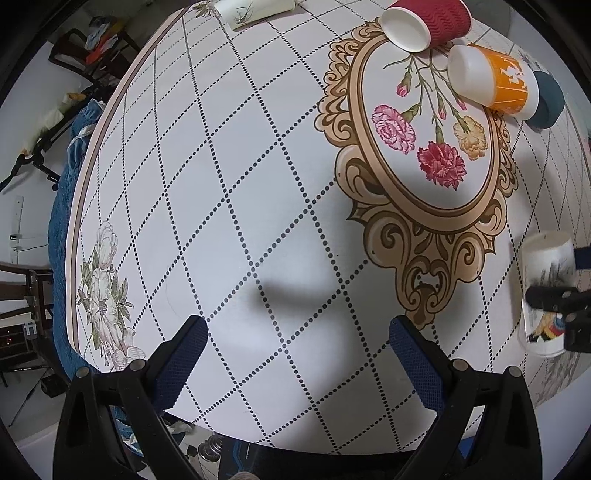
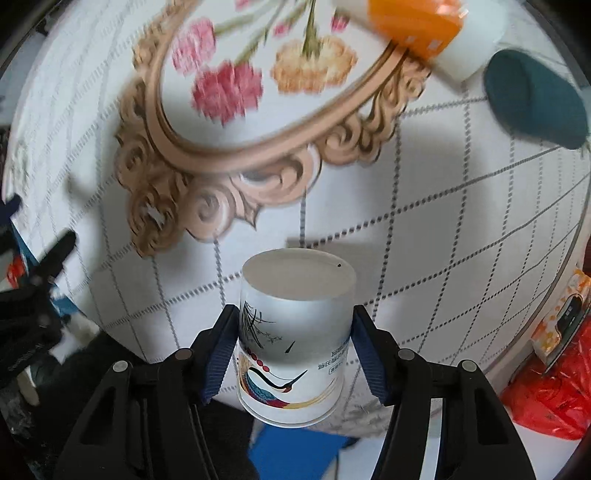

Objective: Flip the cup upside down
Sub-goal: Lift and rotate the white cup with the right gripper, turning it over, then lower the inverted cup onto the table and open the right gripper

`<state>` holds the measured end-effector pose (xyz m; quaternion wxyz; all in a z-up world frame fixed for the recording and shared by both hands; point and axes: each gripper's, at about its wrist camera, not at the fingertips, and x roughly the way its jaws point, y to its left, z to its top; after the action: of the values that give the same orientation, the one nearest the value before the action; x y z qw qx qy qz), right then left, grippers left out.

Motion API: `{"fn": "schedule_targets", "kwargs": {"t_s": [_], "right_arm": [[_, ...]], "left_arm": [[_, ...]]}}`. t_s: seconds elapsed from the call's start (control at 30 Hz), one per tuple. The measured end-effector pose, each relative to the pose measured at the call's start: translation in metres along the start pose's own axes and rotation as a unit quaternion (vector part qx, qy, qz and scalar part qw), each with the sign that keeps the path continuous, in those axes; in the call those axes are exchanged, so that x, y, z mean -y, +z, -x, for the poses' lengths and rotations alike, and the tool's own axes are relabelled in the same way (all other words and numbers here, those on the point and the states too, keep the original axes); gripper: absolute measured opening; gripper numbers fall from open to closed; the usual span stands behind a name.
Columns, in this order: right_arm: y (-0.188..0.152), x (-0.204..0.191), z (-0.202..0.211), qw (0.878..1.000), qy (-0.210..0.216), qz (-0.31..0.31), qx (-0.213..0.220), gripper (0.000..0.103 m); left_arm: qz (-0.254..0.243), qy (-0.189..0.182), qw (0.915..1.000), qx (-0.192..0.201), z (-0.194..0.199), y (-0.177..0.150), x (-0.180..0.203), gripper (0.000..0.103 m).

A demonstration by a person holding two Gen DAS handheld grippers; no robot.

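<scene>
Left wrist view. The left gripper (image 1: 297,354) hangs over the table (image 1: 258,184) with its fingers spread wide and nothing between them. At 3 o'clock the white printed cup (image 1: 546,295) sits in the right gripper (image 1: 565,280), held near the table's edge. It is blurred and partly cut off by the frame, so I cannot tell whether it touches the cloth. At 1 o'clock lie a red ribbed cup (image 1: 428,22), an orange cup (image 1: 495,79) and a teal object (image 1: 546,99), the last half hidden behind the orange one. A second white cup (image 1: 255,11) at 12 o'clock is clipped by the frame.

Right wrist view. The right gripper (image 2: 295,354) pinches the white printed cup (image 2: 295,339) by its side walls, closed base pointing away from the camera. The rim is toward the bottom of the frame, and the mouth is hidden. The background is motion-blurred, so the cup's tilt against the table (image 2: 443,221) is hard to judge.

Risks, as I judge them:
- A paper wall may buckle under the pinch, and the cup could then slip or twist.
- The cup is close to the table edge. If it is released tilted or over the lip, it would topple to the floor.
- The cup's height above the cloth is unclear, so a release made too high would let it bounce onto its side.
</scene>
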<state>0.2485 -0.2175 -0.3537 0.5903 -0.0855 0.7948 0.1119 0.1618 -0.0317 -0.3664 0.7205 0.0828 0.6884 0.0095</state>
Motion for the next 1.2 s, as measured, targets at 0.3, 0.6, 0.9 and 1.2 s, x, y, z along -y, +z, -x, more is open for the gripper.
{"fn": "schedule_targets", "kwargs": {"t_s": [0.3, 0.6, 0.9, 1.2], "right_arm": [[-0.026, 0.016, 0.057, 0.970, 0.009, -0.060, 0.234, 0.063], [-0.061, -0.022, 0.012, 0.930, -0.009, -0.074, 0.359, 0.064], [-0.074, -0.028, -0.025, 0.939, 0.006, -0.071, 0.336, 0.065], [-0.091, -0.025, -0.025, 0.947, 0.024, -0.080, 0.310, 0.088]], "left_arm": [[0.002, 0.002, 1.0000, -0.004, 0.004, 0.001, 0.006, 0.101], [-0.002, 0.006, 1.0000, -0.006, 0.005, -0.002, 0.013, 0.101], [-0.002, 0.014, 0.9999, -0.003, 0.015, -0.014, 0.027, 0.101], [0.006, 0.011, 0.9998, 0.015, 0.035, -0.021, 0.037, 0.101]]}}
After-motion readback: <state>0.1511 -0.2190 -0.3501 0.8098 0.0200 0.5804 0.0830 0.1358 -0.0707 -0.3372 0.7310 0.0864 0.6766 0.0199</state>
